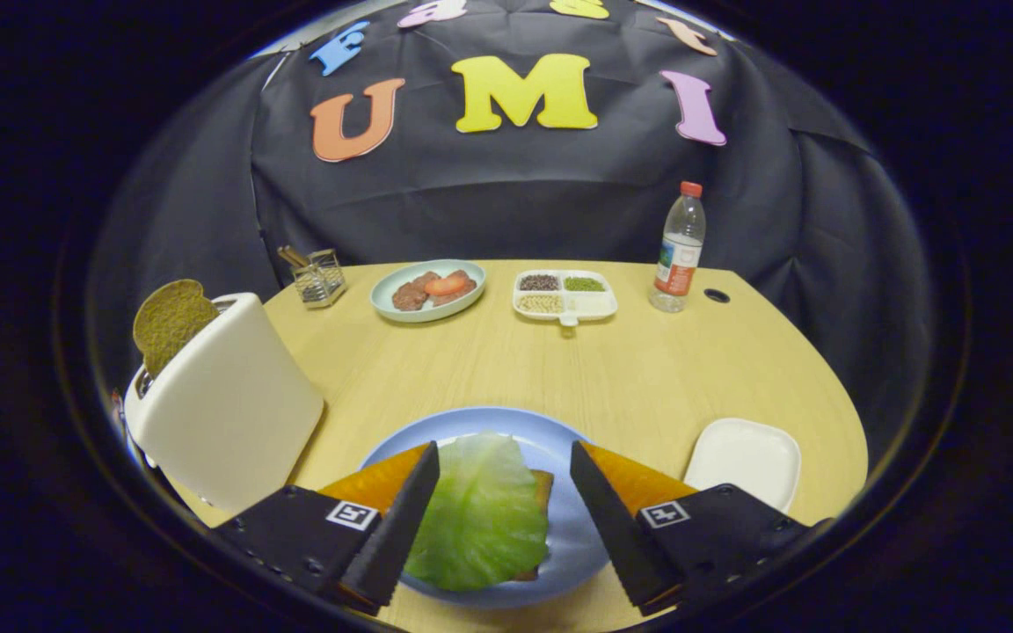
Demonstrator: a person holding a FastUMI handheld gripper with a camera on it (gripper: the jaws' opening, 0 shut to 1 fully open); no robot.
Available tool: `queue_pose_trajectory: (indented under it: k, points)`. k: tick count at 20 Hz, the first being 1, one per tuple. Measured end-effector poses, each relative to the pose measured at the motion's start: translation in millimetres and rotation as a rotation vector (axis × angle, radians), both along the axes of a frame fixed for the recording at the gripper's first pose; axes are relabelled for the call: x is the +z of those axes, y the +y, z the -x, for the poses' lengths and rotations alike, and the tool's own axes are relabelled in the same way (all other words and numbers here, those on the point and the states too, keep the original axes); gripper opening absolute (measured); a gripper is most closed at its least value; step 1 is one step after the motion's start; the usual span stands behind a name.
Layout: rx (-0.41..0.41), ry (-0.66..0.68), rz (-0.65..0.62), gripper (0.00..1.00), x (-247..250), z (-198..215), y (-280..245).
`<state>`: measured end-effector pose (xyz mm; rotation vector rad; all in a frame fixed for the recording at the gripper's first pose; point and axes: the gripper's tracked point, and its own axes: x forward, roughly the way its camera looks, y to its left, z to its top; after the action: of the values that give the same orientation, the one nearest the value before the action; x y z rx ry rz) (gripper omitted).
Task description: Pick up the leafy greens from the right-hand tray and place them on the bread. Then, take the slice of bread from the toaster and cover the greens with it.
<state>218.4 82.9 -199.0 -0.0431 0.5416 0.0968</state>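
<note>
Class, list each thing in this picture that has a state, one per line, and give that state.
gripper: open, fingers either side of the greens
greens: lying on the bread
bread: on the blue plate, mostly covered
toast: sticking up from the toaster
white tray: empty
bottle: upright, capped

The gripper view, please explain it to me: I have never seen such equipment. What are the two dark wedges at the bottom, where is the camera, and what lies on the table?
The wedges are the two fingers of a hand-held gripper; a person carries it. The camera rides on it and looks forward along them. Its jaws stand open and hold nothing.

Between them is a blue plate with a green leaf lying on a slice of bread. Beside it stands a white toaster with another slice sticking up, and on the other side a white tray. Beyond them are a plate of food, a divided dish, a water bottle and a small holder.
</note>
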Motion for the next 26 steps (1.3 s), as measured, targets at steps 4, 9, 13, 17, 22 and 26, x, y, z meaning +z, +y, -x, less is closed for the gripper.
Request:
queue_pose_trajectory:
  k: [4,9,13,17,22,26]
  points:
    - [0.009,-0.066,0.017,0.95,34.9,22.2,12.1]
    - [0.048,-0.136,-0.007,0.95,78.3,42.8,51.0]
    - [0.078,-0.169,-0.02,0.95,102.4,49.6,89.8]
    - [0.1,-0.175,-0.041,0.95,117.8,52.7,131.5]
    - [0.153,-0.208,-0.02,0.95,138.8,54.2,183.2]
    - [0.198,-0.187,-0.006,0.95,134.4,42.3,223.2]
